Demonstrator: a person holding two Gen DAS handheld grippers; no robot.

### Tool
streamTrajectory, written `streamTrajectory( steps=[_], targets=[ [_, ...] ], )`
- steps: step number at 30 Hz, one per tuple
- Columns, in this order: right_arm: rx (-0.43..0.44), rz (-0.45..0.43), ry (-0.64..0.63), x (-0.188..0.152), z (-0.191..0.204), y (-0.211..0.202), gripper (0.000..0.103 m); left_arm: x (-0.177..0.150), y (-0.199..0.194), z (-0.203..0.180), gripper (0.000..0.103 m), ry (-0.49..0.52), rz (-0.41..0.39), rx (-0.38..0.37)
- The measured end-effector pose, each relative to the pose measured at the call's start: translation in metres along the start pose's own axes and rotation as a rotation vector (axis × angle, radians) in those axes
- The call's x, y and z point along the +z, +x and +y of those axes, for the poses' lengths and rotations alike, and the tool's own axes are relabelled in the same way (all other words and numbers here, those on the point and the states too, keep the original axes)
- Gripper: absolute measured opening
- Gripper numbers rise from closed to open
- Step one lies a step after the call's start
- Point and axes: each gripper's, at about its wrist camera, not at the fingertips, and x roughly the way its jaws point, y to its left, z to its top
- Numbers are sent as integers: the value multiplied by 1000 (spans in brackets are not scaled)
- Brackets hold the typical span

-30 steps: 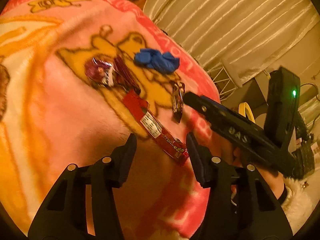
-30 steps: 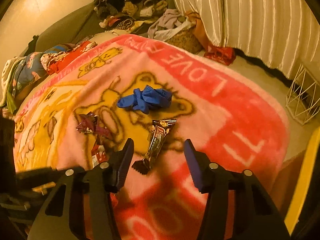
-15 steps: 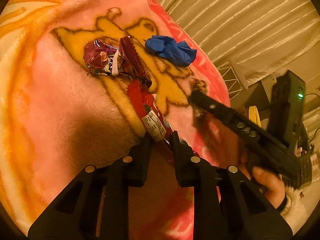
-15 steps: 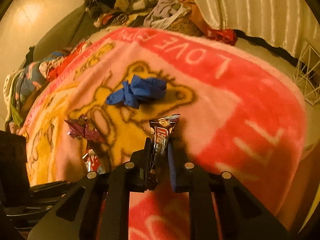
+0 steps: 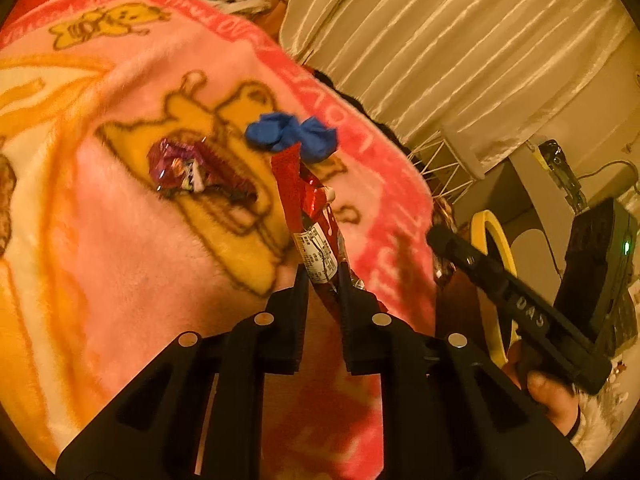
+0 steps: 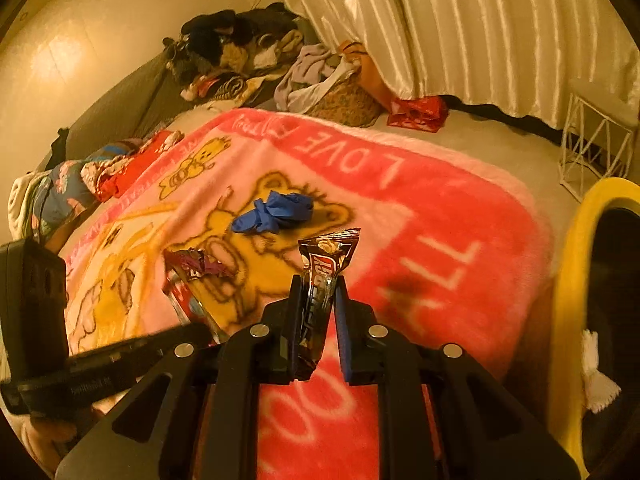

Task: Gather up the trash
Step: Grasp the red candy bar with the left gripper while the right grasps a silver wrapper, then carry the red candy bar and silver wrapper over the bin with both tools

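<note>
At the bottom centre of the left wrist view, our left gripper [image 5: 322,280] is clenched on the red wrapper [image 5: 310,216], which stands up from the jaws toward the middle of the frame, its white label just above the fingertips. The jaws have just closed on it. At the lower right of that view a hand [image 5: 554,398] holds the other black tool. Beyond the wrapper, left of centre, a purple wrapper [image 5: 188,168] lies crumpled on the pink blanket [image 5: 100,248]. Further up, just above the red wrapper's tip, lies a blue glove [image 5: 292,136]. A white wire stand [image 5: 440,164] sits at the blanket's right edge, with pale curtains [image 5: 460,40] across the upper right.

In the right wrist view, our right gripper [image 6: 316,300] at the bottom centre grasps a dark bar wrapper [image 6: 324,268], pinched upright between the jaws with its crimped end toward the frame's centre. At the right edge is a yellow-rimmed bin [image 6: 576,280]. Left of the jaws we see the purple wrapper [image 6: 200,264] on the blanket [image 6: 440,240], and above it the blue glove [image 6: 276,212]. At the top, a heap of clothes [image 6: 248,52] sits beside the curtains [image 6: 480,28].
</note>
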Motion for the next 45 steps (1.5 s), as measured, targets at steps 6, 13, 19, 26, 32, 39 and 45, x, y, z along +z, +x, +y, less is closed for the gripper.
streamTrajectory(
  steps=[6, 13, 19, 26, 32, 39, 45],
  targets=[
    [-52, -53, 40, -7, -22, -37, 15, 8, 2, -19, 8, 48, -7, -15],
    [-82, -77, 45, -15, -32, -59, 15, 7, 2, -39, 8, 90, -12, -44],
    [-96, -91, 44, -19, -35, -72, 15, 5, 1, -56, 8, 124, -10, -61],
    [-107, -116, 51, -22, -40, -86, 15, 7, -3, -75, 8, 162, -21, -82],
    [-124, -138, 60, -23, -46, -97, 15, 6, -4, -89, 8, 189, -23, -97],
    [-141, -167, 74, -24, -53, -109, 15, 5, -6, -104, 8, 217, -30, -111],
    [-160, -186, 95, -28, -64, -119, 15, 4, -3, -121, 8, 245, -29, -122]
  ],
)
